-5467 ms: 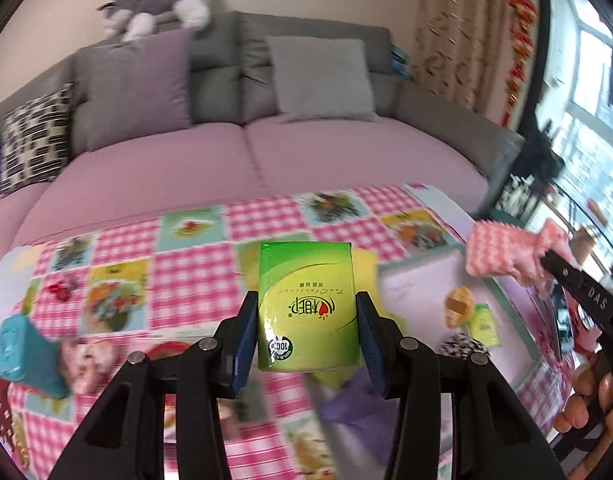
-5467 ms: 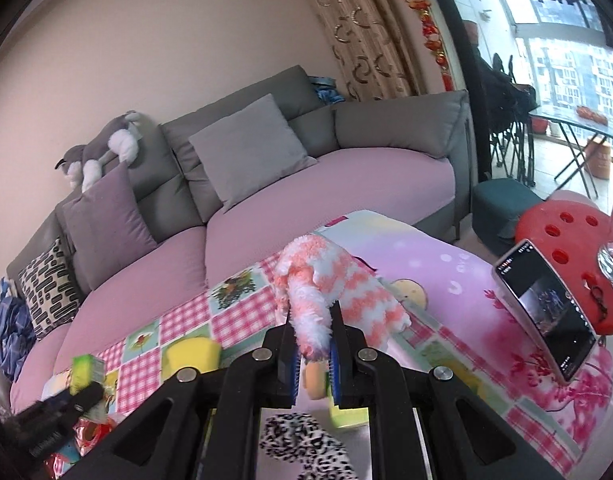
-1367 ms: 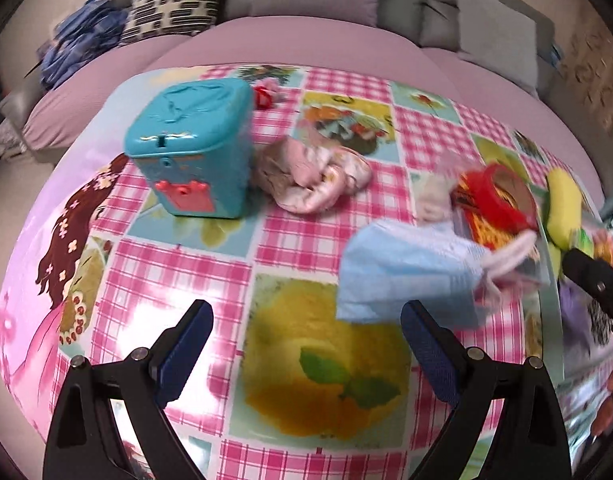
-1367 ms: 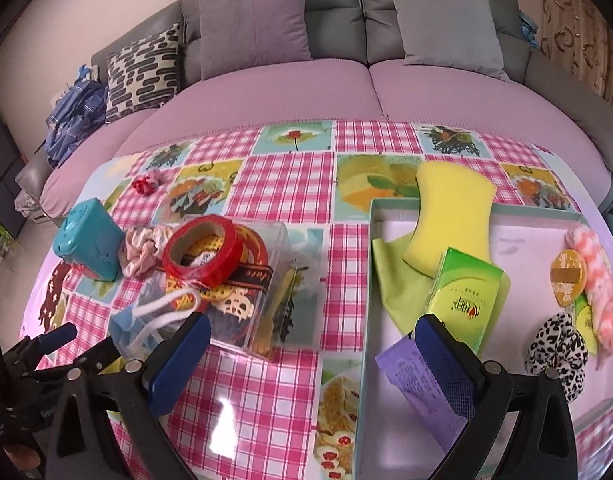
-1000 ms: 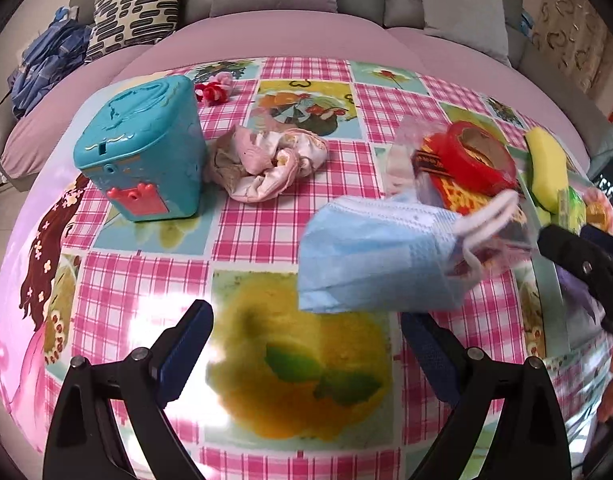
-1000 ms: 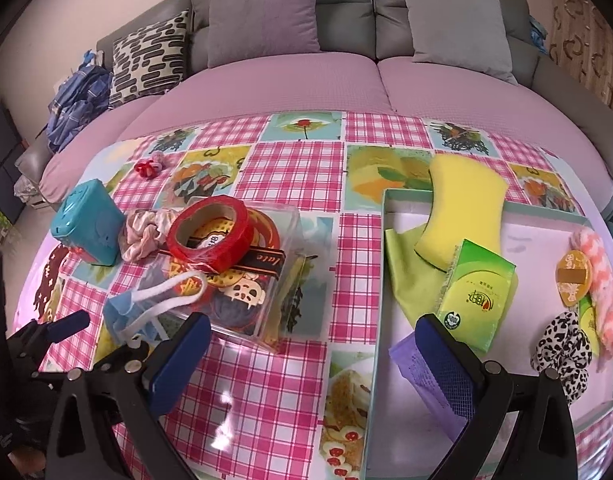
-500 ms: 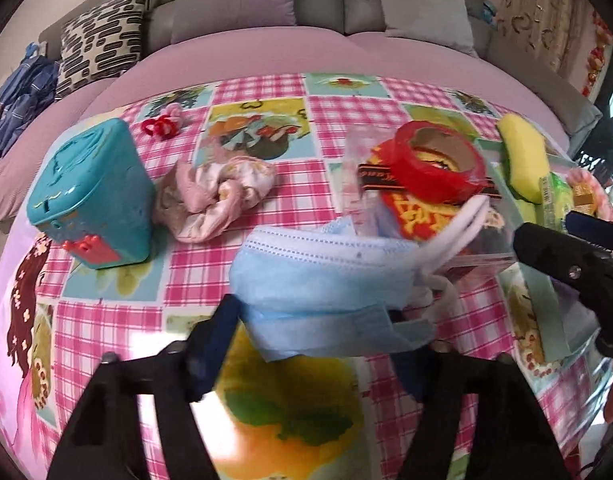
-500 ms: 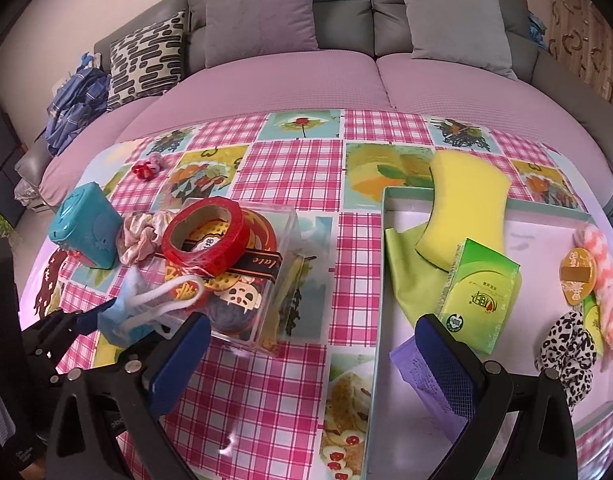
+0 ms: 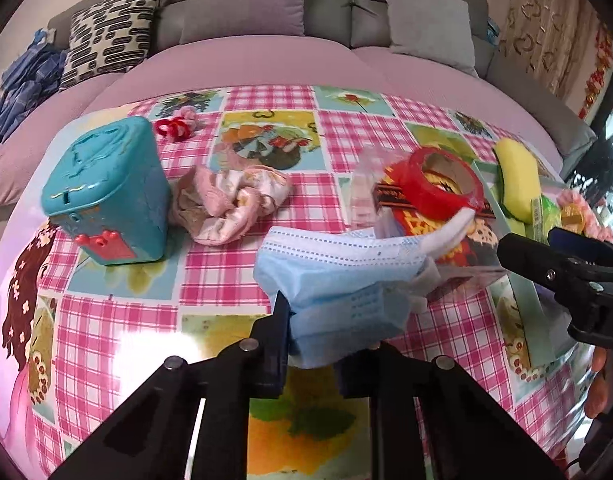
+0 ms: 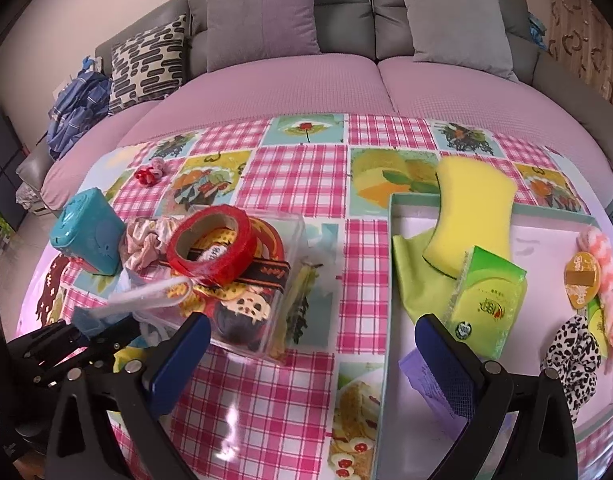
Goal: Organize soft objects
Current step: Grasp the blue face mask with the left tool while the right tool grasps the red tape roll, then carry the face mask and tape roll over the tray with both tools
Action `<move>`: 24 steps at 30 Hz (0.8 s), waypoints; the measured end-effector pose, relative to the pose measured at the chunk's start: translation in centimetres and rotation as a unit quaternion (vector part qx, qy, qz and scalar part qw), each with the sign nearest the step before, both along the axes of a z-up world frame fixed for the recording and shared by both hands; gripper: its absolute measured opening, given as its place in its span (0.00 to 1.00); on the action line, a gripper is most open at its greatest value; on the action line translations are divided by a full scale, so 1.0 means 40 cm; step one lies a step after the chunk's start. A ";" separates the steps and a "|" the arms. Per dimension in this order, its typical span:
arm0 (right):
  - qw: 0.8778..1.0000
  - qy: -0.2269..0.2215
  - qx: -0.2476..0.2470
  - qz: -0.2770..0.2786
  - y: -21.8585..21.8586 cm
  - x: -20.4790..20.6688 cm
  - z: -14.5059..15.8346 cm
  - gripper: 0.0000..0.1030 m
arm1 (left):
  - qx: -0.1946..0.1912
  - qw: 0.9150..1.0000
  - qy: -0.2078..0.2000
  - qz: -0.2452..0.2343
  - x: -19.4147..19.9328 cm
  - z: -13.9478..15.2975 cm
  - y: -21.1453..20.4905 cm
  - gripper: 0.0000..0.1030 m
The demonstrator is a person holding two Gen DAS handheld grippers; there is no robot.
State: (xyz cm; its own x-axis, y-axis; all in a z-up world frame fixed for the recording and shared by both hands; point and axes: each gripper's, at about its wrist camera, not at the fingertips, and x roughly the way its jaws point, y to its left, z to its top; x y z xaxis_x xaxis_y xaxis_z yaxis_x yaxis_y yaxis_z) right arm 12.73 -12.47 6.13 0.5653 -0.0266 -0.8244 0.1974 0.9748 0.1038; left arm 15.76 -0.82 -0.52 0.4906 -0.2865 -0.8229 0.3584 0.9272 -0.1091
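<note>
While the left gripper (image 9: 312, 344) was closing, a blue face mask (image 9: 338, 276) was pinched between its fingers at the lower centre of the left wrist view, above the checked counter (image 9: 234, 272). The right gripper (image 10: 306, 360) was held with fingers spread wide and nothing between them, beside the tray (image 10: 388, 280) at the right.

A white letter "D" shows on the black right gripper (image 9: 586, 276) at three o'clock in the left wrist view; print on the green tissue pack (image 10: 486, 296) and tape rolls (image 10: 210, 248) is too small to read.
</note>
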 end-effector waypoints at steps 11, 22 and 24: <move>0.998 -0.048 -0.004 0.045 0.087 0.057 0.009 0.94 | -0.032 0.994 -0.008 0.101 0.022 0.018 0.111 0.15; 0.995 -0.064 -0.033 0.066 0.134 0.087 0.003 0.61 | -0.045 0.991 0.004 0.129 0.029 0.005 0.152 0.15; 0.995 -0.065 -0.041 0.069 0.141 0.087 0.004 0.59 | -0.047 0.991 0.006 0.128 0.029 0.004 0.154 0.15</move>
